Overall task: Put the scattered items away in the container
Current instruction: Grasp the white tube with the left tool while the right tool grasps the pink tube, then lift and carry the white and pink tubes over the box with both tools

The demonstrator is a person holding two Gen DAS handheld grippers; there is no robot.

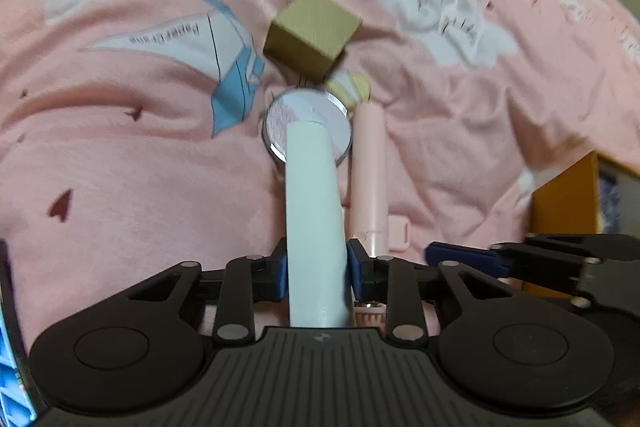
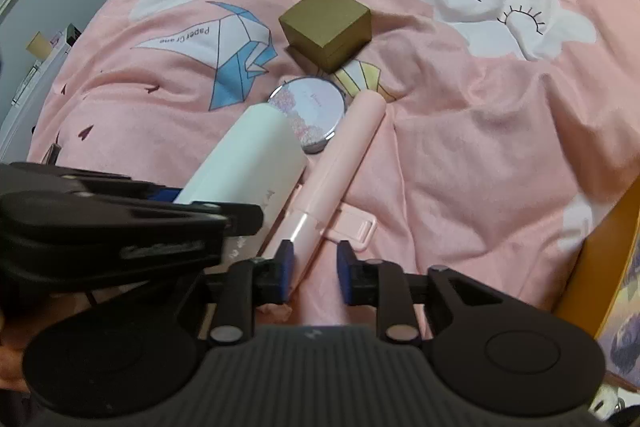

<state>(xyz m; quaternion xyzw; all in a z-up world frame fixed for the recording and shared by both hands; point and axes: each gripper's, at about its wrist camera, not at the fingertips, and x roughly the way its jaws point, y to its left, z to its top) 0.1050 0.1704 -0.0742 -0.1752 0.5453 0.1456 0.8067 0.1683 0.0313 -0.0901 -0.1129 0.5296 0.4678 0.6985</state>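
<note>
On the wrinkled pink printed bedsheet (image 2: 480,155), the left gripper (image 1: 318,269) is pinching a smooth pale-mint cylindrical bottle (image 1: 314,219) between narrowly parted pads, while the right gripper (image 2: 314,269) is straddling, part-open, a slim matte pink tube (image 2: 340,163) beside a round glittery compact (image 2: 316,107) and a gold cardboard cube box (image 2: 326,27).

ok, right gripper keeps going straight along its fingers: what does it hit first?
Probably the pink tube: it already lies between the right gripper pads, running up and away. Jaws look open around it, not pressing. Further on sits the round compact, but depth is unclear.
</note>
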